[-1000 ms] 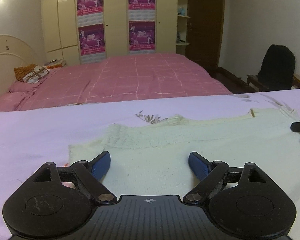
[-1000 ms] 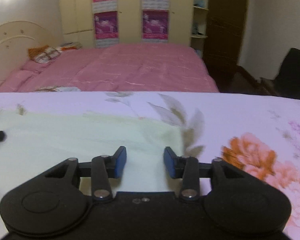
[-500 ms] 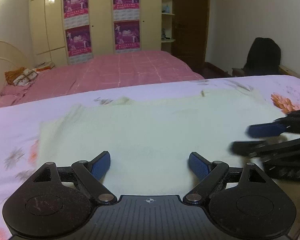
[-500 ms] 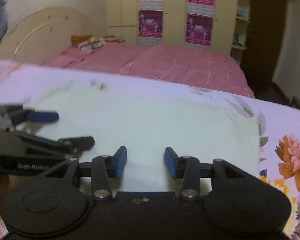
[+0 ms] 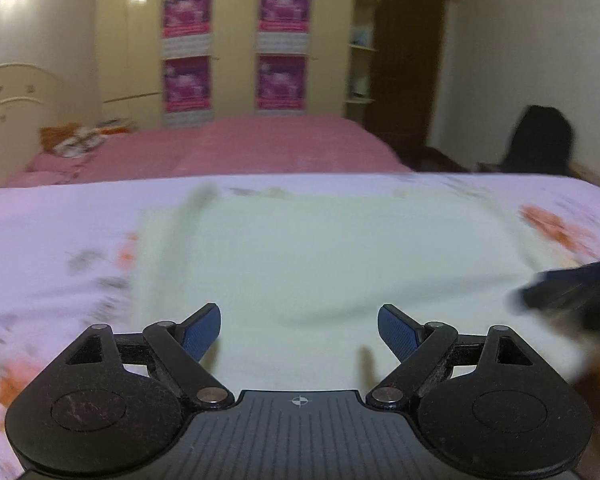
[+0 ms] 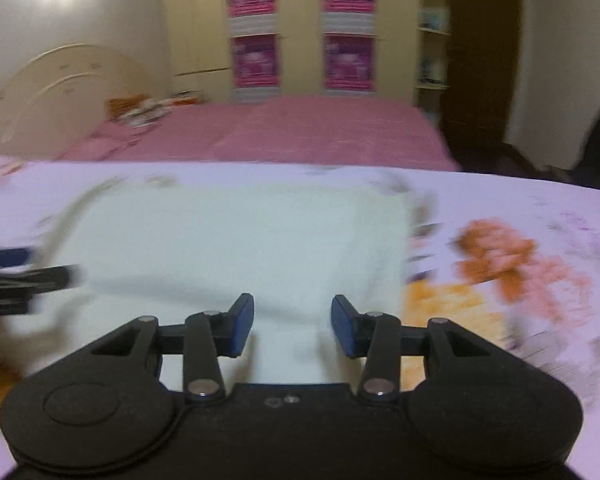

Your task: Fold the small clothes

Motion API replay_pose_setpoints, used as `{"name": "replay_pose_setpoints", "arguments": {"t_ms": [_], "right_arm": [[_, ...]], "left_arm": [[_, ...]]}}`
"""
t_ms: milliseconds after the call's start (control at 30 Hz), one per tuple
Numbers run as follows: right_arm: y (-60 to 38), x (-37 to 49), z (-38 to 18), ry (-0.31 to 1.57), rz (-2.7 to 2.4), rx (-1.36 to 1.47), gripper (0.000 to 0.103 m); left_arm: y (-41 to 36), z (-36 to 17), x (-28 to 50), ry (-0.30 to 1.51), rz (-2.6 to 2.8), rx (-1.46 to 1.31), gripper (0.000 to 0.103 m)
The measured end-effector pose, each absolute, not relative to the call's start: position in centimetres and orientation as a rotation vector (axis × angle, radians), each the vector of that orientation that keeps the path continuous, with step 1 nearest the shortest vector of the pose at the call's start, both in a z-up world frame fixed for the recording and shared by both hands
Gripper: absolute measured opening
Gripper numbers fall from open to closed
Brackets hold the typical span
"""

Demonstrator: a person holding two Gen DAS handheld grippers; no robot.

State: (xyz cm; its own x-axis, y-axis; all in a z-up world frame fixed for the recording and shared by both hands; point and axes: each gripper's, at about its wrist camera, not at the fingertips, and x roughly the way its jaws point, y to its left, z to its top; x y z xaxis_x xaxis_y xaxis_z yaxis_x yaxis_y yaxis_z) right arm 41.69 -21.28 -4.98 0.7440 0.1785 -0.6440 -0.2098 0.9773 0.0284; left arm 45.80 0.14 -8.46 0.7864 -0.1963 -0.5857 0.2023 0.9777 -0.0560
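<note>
Pale cream garment lies flat, rectangular, on floral sheet.

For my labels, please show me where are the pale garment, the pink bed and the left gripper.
pale garment [image 5: 320, 256]: left wrist view, middle of cloth.
pink bed [image 6: 300, 132]: right wrist view, bedspread top.
left gripper [image 5: 299, 330]: left wrist view, between fingertips.
</note>
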Motion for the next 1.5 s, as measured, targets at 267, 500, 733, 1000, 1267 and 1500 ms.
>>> {"name": "replay_pose_setpoints", "arguments": {"t_ms": [267,500,733,1000,1267,1500], "right_arm": [[-20.2,37.7,-7.3,0.753,0.234,-0.224,0.042],[-27.3,36.4,-6.8,0.795,0.149,-0.105,0.039],[-27.4,36.1,-4.2,0.711,0.237,0.137,0.009],[-22.9,39.3,-4.2,0.735,0.331,0.207,0.009],[-19.3,45.1,-6.6,0.789,0.368,0.326,0.003],[-18.2,45.4,-8.0,0.744,0.390,0.321,0.002]], "left_arm": [[1.9,-10.9,41.1,0.700,-0.182,0.083,0.085],[7.0,-9.6,38.0,0.684,-0.059,-0.081,0.085],[11.6,-12.8,37.2,0.731,-0.026,-0.733,0.063],[12.5,-15.3,40.9,0.634,-0.003,-0.951,0.063],[11.3,-15.6,44.7,0.605,0.033,-0.918,0.039],[12.1,-17.6,45.4,0.572,0.050,-1.038,0.008]]}}
